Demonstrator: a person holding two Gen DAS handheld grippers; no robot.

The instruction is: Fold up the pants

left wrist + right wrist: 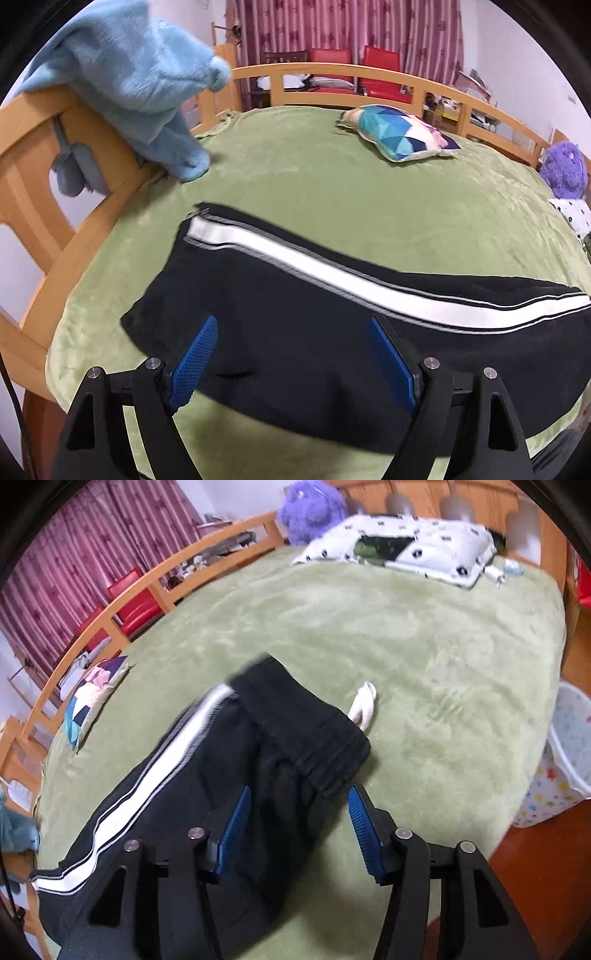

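Black pants (295,332) with a white side stripe (332,273) lie flat along the near edge of a green bed cover (332,177). My left gripper (291,325) is open above the leg end, with blue pads (195,362) apart and empty. In the right wrist view the pants (192,775) end in a ribbed black waistband (306,723) with a white drawstring (364,701) sticking out. My right gripper (299,797) is open just above the waist part, holding nothing.
A wooden bed rail (332,72) runs around the bed. A blue fleece garment (140,81) hangs on the left rail. A colourful cushion (399,133), a purple plush toy (314,509) and a spotted pillow (424,542) lie on the bed. A white basket (569,738) stands on the floor.
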